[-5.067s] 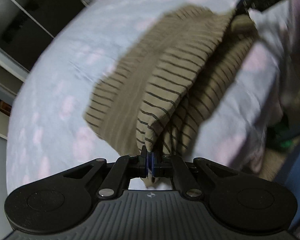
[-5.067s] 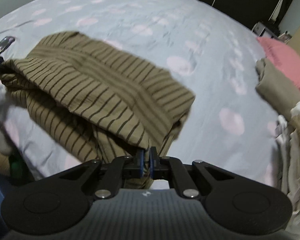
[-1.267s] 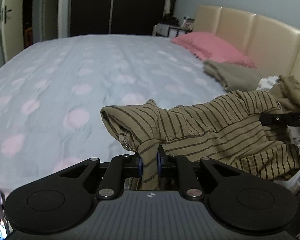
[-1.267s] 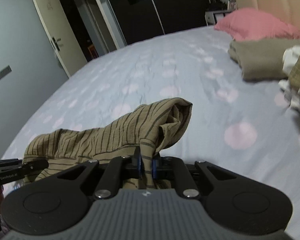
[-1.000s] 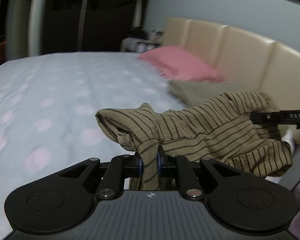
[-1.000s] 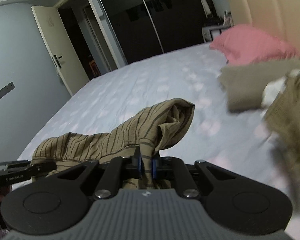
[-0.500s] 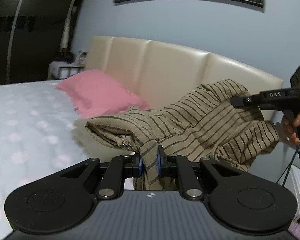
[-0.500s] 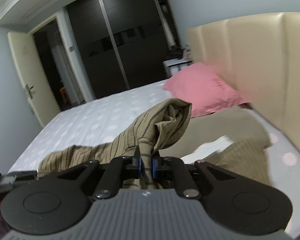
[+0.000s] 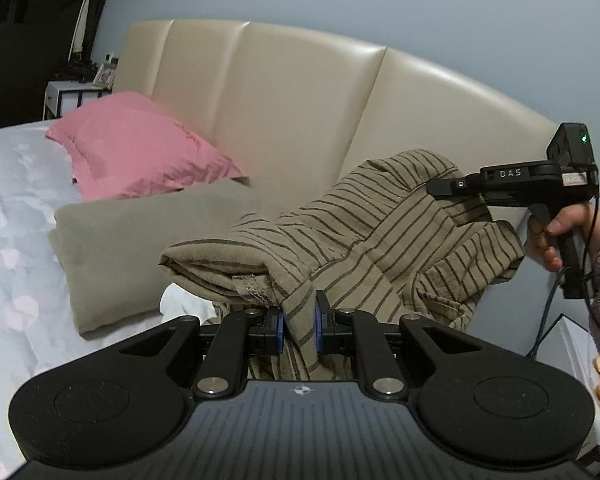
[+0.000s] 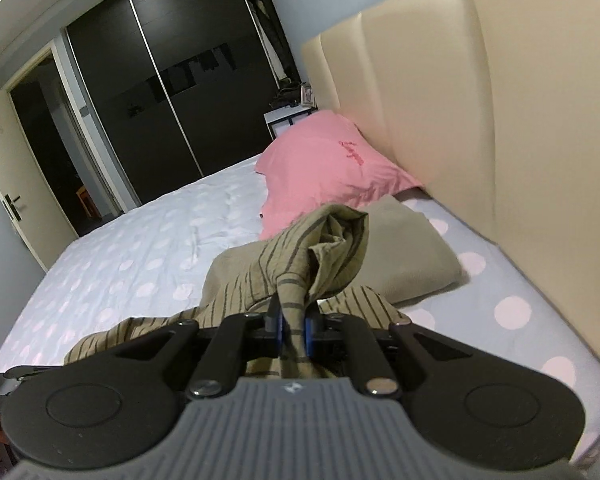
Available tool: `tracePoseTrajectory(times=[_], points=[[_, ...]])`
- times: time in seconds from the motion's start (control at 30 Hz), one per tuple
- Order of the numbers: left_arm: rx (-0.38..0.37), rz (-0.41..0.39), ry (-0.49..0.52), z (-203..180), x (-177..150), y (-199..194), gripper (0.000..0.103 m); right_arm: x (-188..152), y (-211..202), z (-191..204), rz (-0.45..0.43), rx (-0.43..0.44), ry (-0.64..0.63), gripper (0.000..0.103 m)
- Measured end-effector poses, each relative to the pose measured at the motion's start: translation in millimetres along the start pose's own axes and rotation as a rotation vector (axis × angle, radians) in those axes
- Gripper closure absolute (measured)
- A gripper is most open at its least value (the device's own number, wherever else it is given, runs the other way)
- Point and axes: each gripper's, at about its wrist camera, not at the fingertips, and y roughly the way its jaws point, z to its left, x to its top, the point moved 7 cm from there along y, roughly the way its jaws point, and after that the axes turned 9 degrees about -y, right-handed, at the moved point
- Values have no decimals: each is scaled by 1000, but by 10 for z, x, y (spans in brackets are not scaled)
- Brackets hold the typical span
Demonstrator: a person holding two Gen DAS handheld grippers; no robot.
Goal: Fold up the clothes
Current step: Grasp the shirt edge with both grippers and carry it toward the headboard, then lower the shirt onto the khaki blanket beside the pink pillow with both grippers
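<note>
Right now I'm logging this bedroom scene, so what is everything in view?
striped garment: one, olive with dark stripes, held up between both grippers
folded cloth: one, plain olive, on the bed
pillow: one, pink, by the headboard
bedsheet: one, pale with pink dots
headboard: one, cream, padded
wardrobe: one, black sliding doors
left gripper: black, shut on the garment
right gripper: black, shut on the garment
hand: one, purple fuzzy sleeve
</note>
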Motion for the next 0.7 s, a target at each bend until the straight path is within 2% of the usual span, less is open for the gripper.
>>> tracePoseTrajectory(times=[0.1,0.3,0.53,0.7], points=[[15,15,-16,104,-82,152,92,-137,256,-214,-6,9,42,92],[44,66,-21,293,-249,423,91,-567,634,-659,44,-18,143,92],[75,117,-6,388,-377,737,87,-1004,976,-832,84,-45,214,90],[92,119,0,375,-360,715,83,-1067,1108,-803,113,-116,199,87]])
